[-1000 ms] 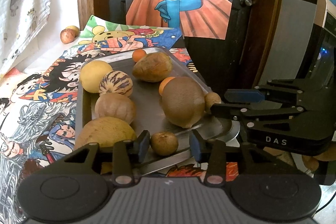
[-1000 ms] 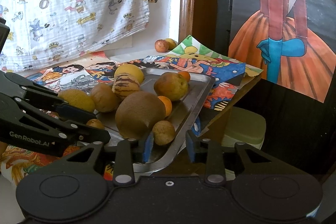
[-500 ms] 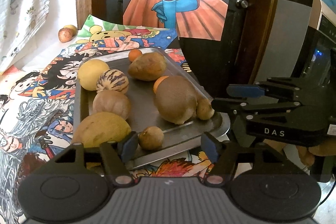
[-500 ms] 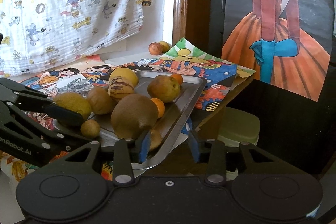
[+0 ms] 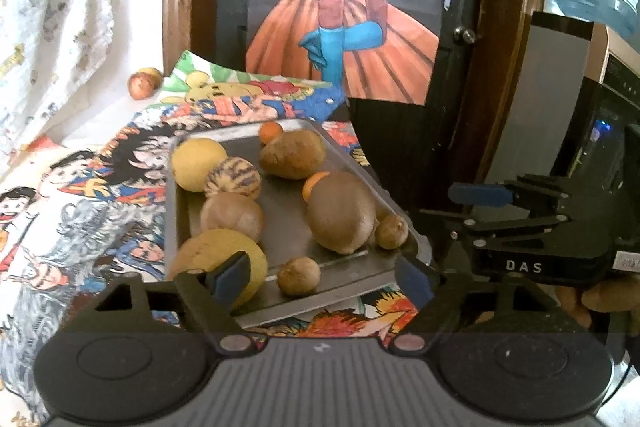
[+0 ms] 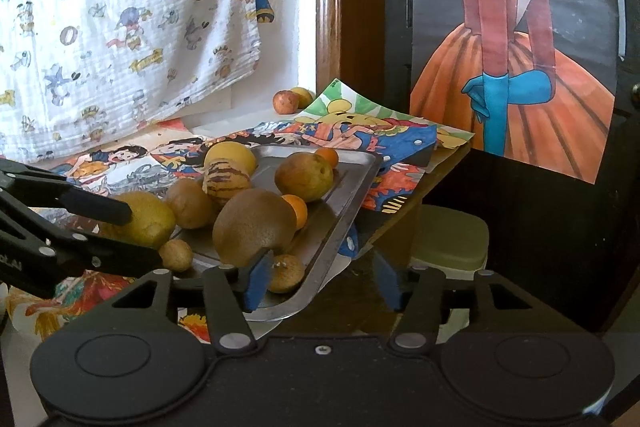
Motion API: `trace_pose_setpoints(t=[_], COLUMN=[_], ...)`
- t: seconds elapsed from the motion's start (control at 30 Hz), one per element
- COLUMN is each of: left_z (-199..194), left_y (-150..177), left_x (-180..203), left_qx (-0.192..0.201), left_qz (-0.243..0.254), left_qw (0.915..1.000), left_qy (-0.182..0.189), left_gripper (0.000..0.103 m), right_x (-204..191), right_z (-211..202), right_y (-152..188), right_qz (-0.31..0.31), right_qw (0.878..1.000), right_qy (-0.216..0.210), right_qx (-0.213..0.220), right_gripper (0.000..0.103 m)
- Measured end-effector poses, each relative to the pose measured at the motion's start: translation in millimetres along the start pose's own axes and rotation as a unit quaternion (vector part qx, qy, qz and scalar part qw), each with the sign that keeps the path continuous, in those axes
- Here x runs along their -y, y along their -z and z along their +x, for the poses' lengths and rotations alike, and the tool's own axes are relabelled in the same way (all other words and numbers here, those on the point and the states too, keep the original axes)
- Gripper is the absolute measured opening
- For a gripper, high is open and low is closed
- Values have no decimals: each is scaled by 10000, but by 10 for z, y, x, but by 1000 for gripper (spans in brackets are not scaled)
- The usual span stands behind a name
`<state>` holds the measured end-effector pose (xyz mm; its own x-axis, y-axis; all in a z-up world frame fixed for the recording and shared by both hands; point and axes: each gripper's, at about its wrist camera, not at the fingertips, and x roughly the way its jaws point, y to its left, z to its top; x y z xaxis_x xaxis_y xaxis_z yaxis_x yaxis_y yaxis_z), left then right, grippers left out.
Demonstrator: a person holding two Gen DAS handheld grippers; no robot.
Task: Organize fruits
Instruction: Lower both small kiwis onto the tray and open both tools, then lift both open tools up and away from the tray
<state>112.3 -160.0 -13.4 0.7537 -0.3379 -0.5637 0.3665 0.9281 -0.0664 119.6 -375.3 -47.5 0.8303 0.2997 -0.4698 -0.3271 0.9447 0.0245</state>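
- The metal tray lies on the cartoon-printed covering of the table, and its near right corner hangs a little over the table edge.
- On the tray are the fruits: a big brown one in the middle and several rounder ones on the left.
- The left gripper is opened wide and holds nothing. A small brown fruit sits directly ahead between its fingers, at the tray's near edge.
- The right gripper is also open and empty. Another small fruit rests just beside its left finger, in the near right corner.
- I think the left gripper is better lined up; the fruit is almost round, so no axis matters.
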Motion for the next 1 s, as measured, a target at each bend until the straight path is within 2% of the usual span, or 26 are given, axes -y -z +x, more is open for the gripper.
trace_pose_setpoints(t=[0.5,1.0], left_z=[-224,-405], left_y=[28,87], left_x=[-247,-380], left_qx=[377,465], left_qz=[-468,-668], left_qw=[9960,9922], left_qy=[-661,-944], left_gripper=[102,102], right_x=[-101,-222], right_z=[-167,-320], right_y=[-7,-47], right_qz=[407,646], right_qw=[9991,9978], right_qy=[-9,-38], right_qx=[69,129], right_gripper=[74,95])
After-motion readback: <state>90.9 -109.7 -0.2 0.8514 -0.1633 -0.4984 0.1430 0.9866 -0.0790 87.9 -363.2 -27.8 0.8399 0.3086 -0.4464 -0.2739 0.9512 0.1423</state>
